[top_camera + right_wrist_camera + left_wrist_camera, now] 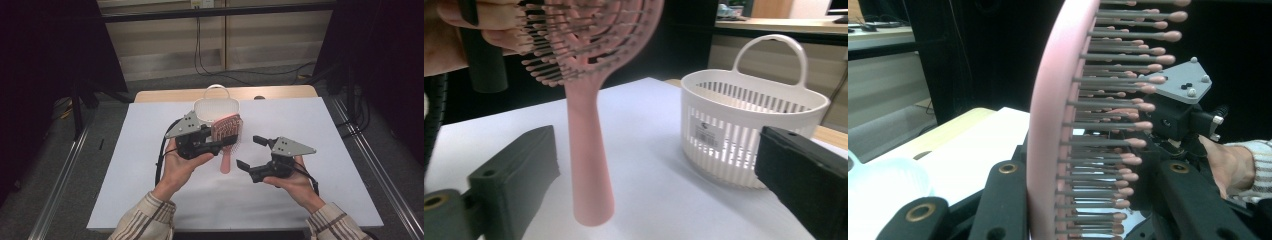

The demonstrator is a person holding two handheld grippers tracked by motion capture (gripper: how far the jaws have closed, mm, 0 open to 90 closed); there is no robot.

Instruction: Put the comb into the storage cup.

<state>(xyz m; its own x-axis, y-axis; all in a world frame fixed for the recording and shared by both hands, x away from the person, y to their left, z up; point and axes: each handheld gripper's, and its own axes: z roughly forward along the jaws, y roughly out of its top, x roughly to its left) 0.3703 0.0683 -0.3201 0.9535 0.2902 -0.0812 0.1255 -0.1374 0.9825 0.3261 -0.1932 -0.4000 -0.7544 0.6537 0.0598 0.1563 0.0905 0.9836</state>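
A pink hairbrush [227,131] is held up by its bristled head, and my left gripper [216,141] is shut on that head. In the left gripper view the brush [1048,125] stands edge-on between the two jaws, bristles pointing right. Its handle [586,150] points down to the white sheet; I cannot tell whether the tip touches. My right gripper [251,152] stands open just right of the handle with nothing in it. In the right gripper view its jaws sit wide apart on either side of the handle, without touching it. A white slotted basket [200,106] with a loop handle stands right behind the brush.
The white sheet [150,165] covers most of the wooden table [160,95], with bare room to the left, right and front. The basket [744,130] looks empty in the right gripper view. Dark stands and metal rails flank the table.
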